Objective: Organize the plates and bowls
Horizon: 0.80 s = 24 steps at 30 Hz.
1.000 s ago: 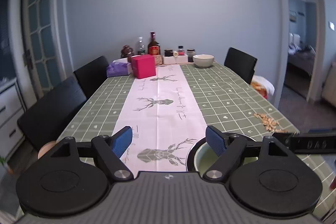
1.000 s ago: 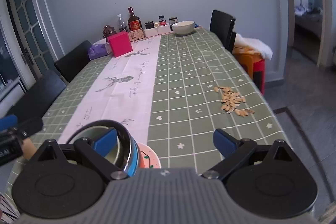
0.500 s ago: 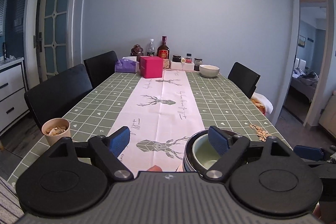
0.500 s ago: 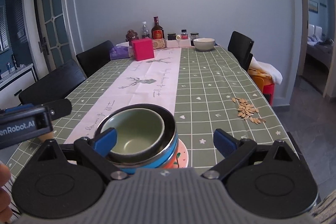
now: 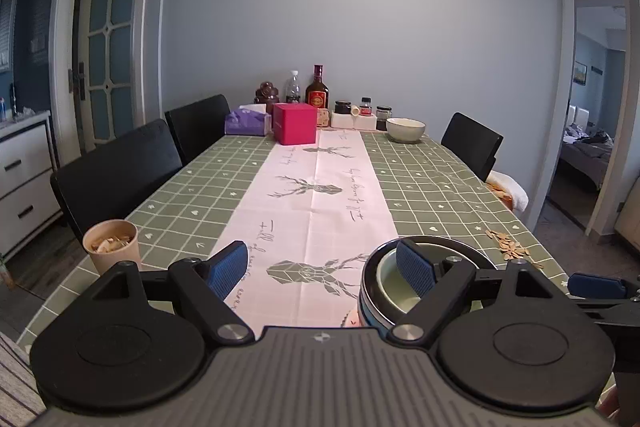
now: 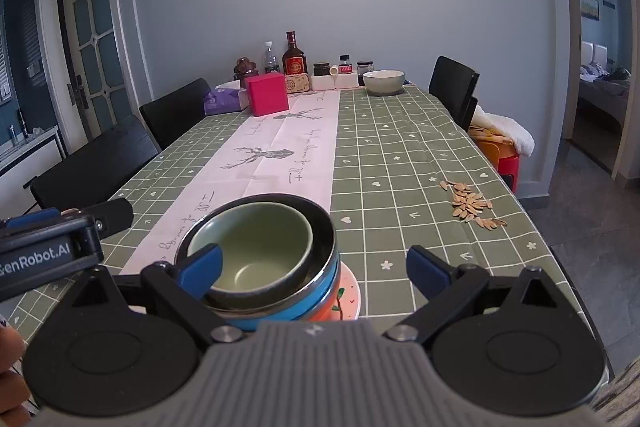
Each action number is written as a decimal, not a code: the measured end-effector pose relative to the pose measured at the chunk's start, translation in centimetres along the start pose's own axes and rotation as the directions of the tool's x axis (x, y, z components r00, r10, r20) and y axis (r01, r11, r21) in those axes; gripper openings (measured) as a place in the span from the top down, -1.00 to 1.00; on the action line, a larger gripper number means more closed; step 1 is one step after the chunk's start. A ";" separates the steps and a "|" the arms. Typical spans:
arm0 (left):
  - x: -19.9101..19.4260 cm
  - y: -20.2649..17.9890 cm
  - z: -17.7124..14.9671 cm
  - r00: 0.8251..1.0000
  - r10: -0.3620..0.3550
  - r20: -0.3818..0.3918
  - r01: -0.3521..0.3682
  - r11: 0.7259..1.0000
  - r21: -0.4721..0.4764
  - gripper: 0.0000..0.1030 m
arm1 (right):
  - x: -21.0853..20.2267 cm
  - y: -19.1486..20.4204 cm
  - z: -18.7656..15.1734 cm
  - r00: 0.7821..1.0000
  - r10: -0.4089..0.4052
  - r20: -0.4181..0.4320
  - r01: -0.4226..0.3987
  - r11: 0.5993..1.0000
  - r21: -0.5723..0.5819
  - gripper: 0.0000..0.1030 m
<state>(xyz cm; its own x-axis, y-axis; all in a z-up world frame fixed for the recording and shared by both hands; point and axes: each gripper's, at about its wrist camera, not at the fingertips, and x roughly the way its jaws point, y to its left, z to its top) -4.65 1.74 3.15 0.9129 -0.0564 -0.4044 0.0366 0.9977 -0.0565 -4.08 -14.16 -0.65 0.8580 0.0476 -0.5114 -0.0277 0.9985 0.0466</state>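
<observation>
Green bowl point(image 6: 256, 247) x1, blue bowl point(image 6: 320, 279) x1, plate point(image 6: 348, 299) x1, stacked.

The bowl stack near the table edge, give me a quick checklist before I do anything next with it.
1. Green bowl nested level inside the steel bowl: ok.
2. Steel bowl sitting on the pink plate: ok.
3. Left gripper open, holding nothing: ok.
4. Right gripper open, holding nothing: ok.
5. Stack clear of the near table edge: cannot tell, gripper bodies hide it.
6. White bowl at the far end not stacked: not ok.
</observation>
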 end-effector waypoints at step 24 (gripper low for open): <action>-0.1 -0.4 -0.2 1.000 0.019 -0.009 -0.019 0.999 0.033 -0.91 | 0.2 0.1 -0.4 1.000 -0.028 -0.008 0.028 0.999 -0.017 -0.87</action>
<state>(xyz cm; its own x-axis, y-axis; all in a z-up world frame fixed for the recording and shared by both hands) -4.82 1.39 3.07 0.9099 -0.0373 -0.4132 0.0326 0.9993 -0.0184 -4.09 -14.05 -1.14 0.8546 0.0200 -0.5190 -0.0124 0.9998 0.0181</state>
